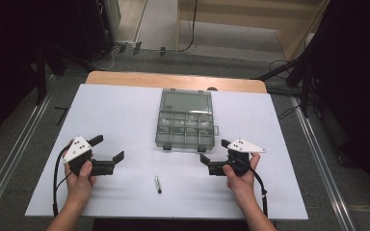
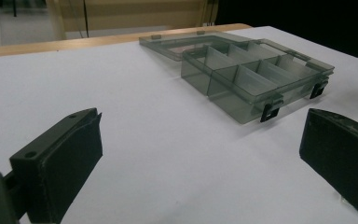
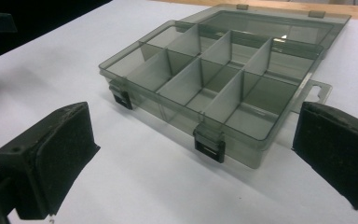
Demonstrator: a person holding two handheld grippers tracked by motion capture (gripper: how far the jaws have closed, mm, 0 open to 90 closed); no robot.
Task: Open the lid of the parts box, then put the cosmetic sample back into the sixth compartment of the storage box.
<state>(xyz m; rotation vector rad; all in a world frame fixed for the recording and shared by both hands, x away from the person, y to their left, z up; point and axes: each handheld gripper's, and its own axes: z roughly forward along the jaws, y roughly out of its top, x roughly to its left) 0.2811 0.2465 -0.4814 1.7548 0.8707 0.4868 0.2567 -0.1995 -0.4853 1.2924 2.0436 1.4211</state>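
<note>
White sheet (image 1: pixel 125 110) spread over a wooden table (image 1: pixel 173 79), grey floor and dark stands behind.

At far left, left gripper (image 1: pixel 110 148) held in a hand (image 1: pixel 79 180), low over the sheet, jaws spread wide with nothing between them. Black cable looping down from it beside the wrist. Seen along its own jaws, bare white sheet between the two black pads (image 2: pixel 67 163), the box ahead and to the right.

Near the middle, close to the front edge, a small pen-like stick (image 1: pixel 158 184) lying alone on the sheet, between the two hands and well apart from both grippers. Too small to tell more.

Beyond it, at the table's centre, a smoky clear plastic box (image 1: pixel 185 130), lid (image 1: pixel 185 102) folded flat open on the far side. Eight compartments in two rows of four, contents hard to make out from above; looking bare in the right gripper view (image 3: pixel 205 88). Two black latches (image 3: pixel 209 142) hanging on the near wall.

At right, right gripper (image 1: pixel 215 150) in the other hand (image 1: pixel 241 175), just beside the box's near right corner but not touching, jaws likewise wide apart and holding nothing.
</note>
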